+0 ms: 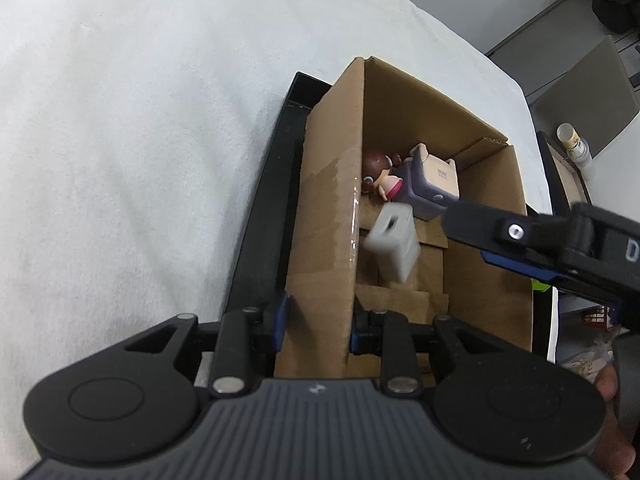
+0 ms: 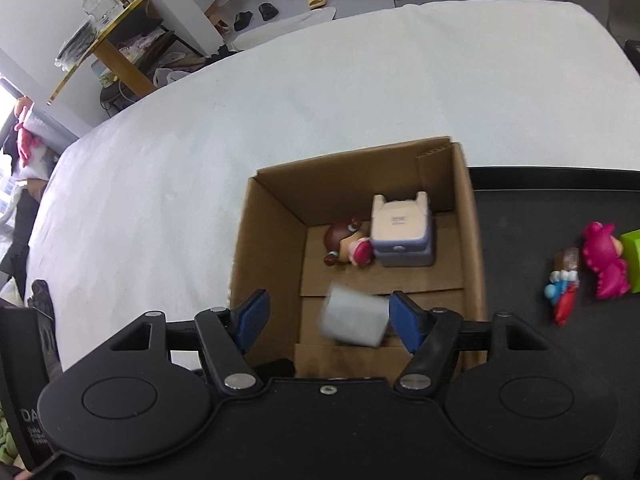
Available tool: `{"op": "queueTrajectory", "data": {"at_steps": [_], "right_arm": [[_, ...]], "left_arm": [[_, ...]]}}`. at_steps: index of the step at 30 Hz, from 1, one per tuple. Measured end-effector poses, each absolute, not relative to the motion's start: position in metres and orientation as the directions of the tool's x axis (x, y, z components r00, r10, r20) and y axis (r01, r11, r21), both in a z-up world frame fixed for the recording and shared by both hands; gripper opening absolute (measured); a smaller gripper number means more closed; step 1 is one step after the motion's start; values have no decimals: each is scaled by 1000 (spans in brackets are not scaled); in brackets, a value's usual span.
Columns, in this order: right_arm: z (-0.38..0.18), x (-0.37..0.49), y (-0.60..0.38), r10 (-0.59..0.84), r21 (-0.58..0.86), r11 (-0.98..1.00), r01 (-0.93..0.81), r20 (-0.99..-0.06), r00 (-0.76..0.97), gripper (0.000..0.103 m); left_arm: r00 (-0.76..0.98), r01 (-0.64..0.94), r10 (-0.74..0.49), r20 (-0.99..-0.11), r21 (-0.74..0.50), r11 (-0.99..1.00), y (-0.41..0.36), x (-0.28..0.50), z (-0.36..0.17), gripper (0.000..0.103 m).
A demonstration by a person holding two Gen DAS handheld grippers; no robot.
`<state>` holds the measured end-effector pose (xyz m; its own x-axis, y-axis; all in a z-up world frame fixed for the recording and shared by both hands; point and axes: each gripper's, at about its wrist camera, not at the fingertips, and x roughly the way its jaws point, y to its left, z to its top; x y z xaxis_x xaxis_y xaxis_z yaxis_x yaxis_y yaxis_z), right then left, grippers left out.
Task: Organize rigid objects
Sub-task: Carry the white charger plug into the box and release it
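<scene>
While the left tool [image 1: 318, 320] pinches the cardboard box [image 1: 328, 216] wall, a blurry white block [image 1: 394, 246] hangs inside near a doll [image 1: 378, 178]. In the right view, the right tool [image 2: 325, 316] is spread wide, the block [image 2: 354, 316] loose between its fingers.

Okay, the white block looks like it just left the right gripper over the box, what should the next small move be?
Probably swing the right hand-held gripper over to the black tray for the blue-and-red figurine. Its jaws stand open, the blurred white block is already inside the cardboard box, and toys remain on the tray.
</scene>
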<state>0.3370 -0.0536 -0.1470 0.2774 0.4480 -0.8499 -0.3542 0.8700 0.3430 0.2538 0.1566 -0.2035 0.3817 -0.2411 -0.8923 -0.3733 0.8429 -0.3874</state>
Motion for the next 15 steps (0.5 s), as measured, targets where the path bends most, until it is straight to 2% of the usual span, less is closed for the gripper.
{"op": "queueTrajectory", "data": {"at_steps": [15], "right_arm": [[-109,337,-132,368,250,917,-310,-830,419,68]], "left_arm": [[378,-384,-214,-901,-363,849,151,255,-201,27]]}}
